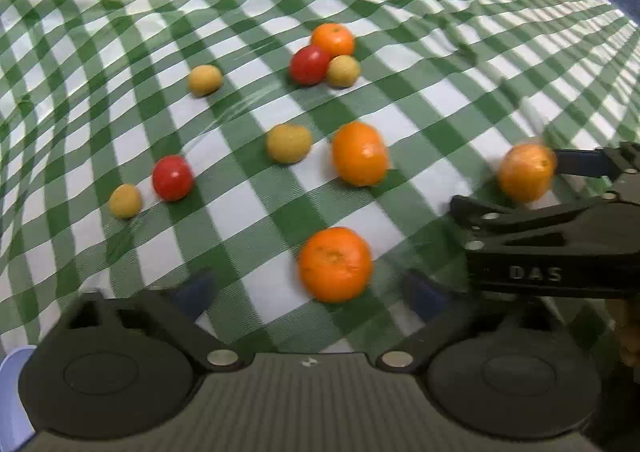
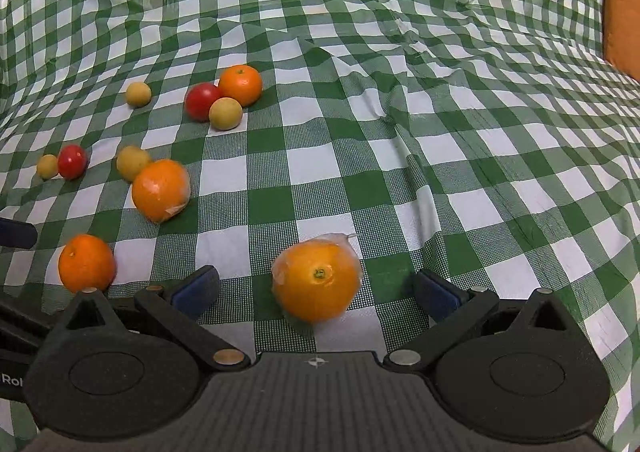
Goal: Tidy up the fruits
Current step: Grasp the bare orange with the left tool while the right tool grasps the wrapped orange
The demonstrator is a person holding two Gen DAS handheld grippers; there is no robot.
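On the checked cloth, an orange lies between the wide-spread left tongs. The right tongs straddle another orange at right. Tomatoes and yellow fruits lie scattered beyond.

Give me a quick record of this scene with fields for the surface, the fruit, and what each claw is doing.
surface: green and white checked cloth, wrinkled
oranges: four, loose on the cloth
red fruits: two, small and round
yellow fruits: four, small
far cluster: far orange, red fruit and yellow fruit bunched together
left claw: open, near orange between its fingers, not gripped
right claw: open, wrapped orange between its fingers, not gripped
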